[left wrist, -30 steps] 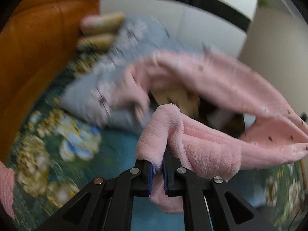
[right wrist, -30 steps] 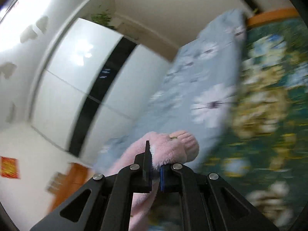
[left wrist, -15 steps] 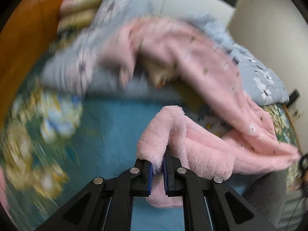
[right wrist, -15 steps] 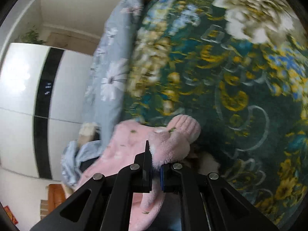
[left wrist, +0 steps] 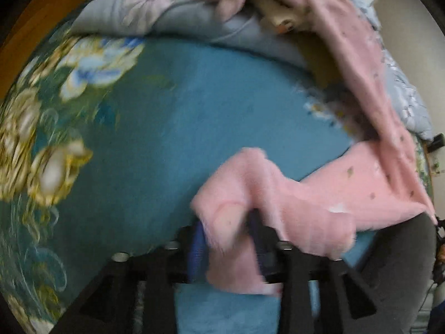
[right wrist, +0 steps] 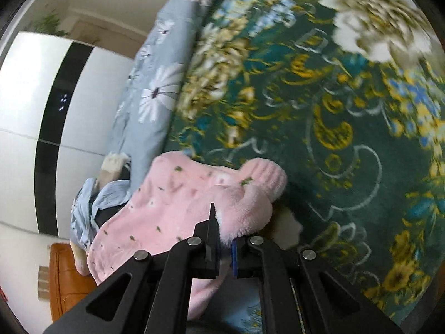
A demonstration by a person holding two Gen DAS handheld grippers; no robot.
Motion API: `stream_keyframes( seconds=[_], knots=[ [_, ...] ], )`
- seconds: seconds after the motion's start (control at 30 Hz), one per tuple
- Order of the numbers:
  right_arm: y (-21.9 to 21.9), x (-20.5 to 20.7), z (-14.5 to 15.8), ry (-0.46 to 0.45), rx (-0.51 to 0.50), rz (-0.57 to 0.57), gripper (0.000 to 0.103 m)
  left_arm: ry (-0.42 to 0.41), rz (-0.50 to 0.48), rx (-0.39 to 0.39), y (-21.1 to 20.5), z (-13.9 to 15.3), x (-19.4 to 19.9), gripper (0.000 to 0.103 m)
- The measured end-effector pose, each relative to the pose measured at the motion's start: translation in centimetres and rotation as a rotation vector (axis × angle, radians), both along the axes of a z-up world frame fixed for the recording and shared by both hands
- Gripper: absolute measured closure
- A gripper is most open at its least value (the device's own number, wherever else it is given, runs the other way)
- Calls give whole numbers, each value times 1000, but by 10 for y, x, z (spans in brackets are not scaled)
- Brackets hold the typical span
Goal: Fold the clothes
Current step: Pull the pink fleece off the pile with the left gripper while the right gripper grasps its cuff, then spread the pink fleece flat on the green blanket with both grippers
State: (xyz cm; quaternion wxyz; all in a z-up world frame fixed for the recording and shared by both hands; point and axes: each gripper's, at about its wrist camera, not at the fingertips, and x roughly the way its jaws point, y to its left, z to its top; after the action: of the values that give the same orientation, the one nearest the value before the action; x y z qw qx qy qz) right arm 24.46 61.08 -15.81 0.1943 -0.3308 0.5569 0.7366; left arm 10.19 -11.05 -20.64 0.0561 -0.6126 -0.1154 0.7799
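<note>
The left claw [left wrist: 228, 246] pointed steeply down at the bed, its jaws opening, with a fold of the pink fleece garment [left wrist: 294, 203] still lying between them. The blue pads [left wrist: 196, 250] stood apart from the cloth on the left side, so the fold looked released rather than pinched, though motion blur softened that edge. From there the garment ran right and upward across the teal bedspread [left wrist: 194, 105], which carried a large cream and yellow flower pattern along its left part. At the far side of the bed lay a grey-blue floral quilt [left wrist: 155, 14], bunched up, with more pink fleece draped over it.

The right claw [right wrist: 225, 246] was clenched on another part of the same pink garment [right wrist: 172, 203], a thick plush edge squeezed between its narrow jaws. A ribbed cuff [right wrist: 267, 175] of the garment stuck out just beyond the fingertips and rested against the green floral bedspread [right wrist: 319, 105]. The quilt [right wrist: 158, 83] ran along the bed's left edge in that view, and behind it stood a white wardrobe [right wrist: 25, 89] with a black vertical stripe. A brown wooden piece [right wrist: 66, 275] showed low at the left.
</note>
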Motion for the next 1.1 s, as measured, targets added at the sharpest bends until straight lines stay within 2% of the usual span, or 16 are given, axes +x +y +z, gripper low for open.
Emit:
stream_keyframes(
  seconds=[0.1, 0.2, 0.37, 0.43, 0.57, 0.67, 0.73, 0.77, 0.8, 0.87, 1.0, 1.1],
  knots=[
    [0, -2, 1, -15, 8, 13, 97, -7, 81, 56, -27, 3, 7, 50],
    [-2, -6, 5, -21, 26, 28, 97, 45, 146, 123, -44, 21, 14, 49],
    [-6, -7, 6, -30, 23, 26, 97, 99, 131, 178, -18, 39, -2, 46],
    [-5, -5, 6, -21, 5, 13, 97, 105, 83, 141, 1, 37, -11, 46],
    [-6, -2, 11, -12, 0, 9, 97, 65, -24, -22, 36, 18, -22, 46],
    [-9, -3, 16, -14, 18, 25, 97, 32, -38, -74, 37, 7, -24, 50],
    [-9, -3, 16, -16, 24, 31, 97, 31, -23, -83, 32, 5, -18, 69],
    [-10, -2, 16, -18, 25, 32, 97, 33, -14, -93, 29, 4, -18, 86],
    [-10, -2, 15, -18, 25, 32, 97, 39, -12, -106, 27, 4, -18, 96],
    [-10, -2, 14, -20, 18, 28, 97, 56, -20, -132, 25, 7, -18, 98],
    [-9, -9, 19, -12, 12, 35, 97, 151, -62, -226, 23, 35, -33, 99],
    [-5, -24, 37, 40, 3, 41, 97, 303, -48, -238, 11, 91, -50, 99]
  ],
)
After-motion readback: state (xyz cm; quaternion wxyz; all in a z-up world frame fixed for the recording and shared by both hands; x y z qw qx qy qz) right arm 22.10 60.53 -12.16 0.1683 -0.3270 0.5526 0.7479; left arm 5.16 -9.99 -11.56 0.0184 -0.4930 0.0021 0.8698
